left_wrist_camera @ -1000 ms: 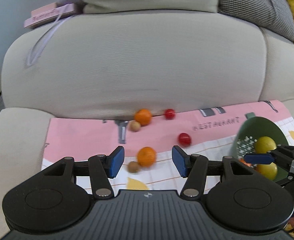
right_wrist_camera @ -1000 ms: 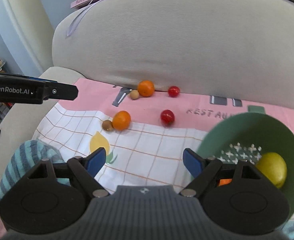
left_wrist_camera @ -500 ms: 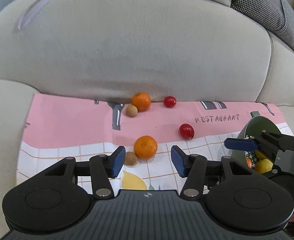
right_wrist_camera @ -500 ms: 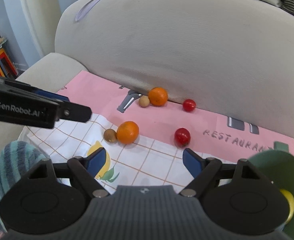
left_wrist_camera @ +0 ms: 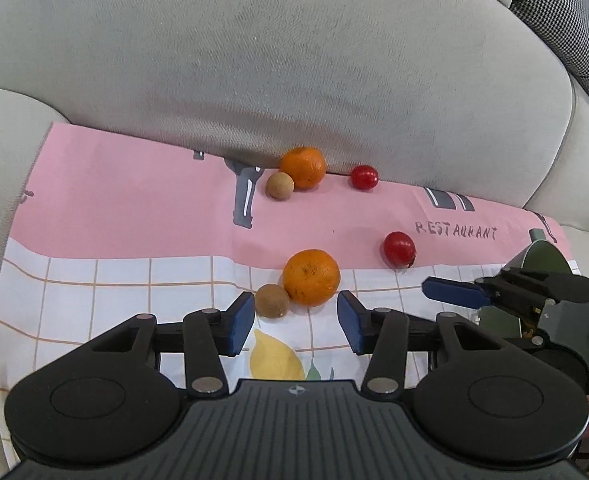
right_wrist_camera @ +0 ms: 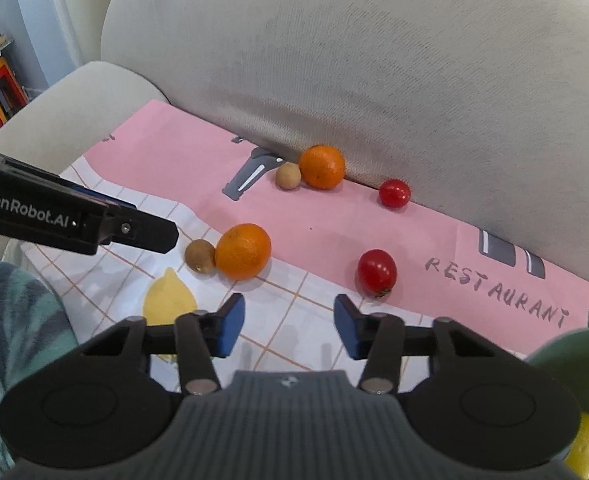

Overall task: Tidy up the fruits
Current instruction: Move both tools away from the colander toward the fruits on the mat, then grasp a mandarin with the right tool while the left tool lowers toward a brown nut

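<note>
Left gripper point(left_wrist_camera: 294, 320) jaws closing, nothing gripped; near orange point(left_wrist_camera: 311, 277) just ahead, touching small brown fruit point(left_wrist_camera: 271, 300) on printed cloth point(left_wrist_camera: 134, 216). Right gripper point(right_wrist_camera: 286, 326) jaws closing, empty; near tomato point(right_wrist_camera: 377, 272) ahead. Orange firm, rolls: grip across middle. Tomato soft: light squeeze. Green bowl point(right_wrist_camera: 566, 346) holds lemon point(right_wrist_camera: 584, 454).
</note>
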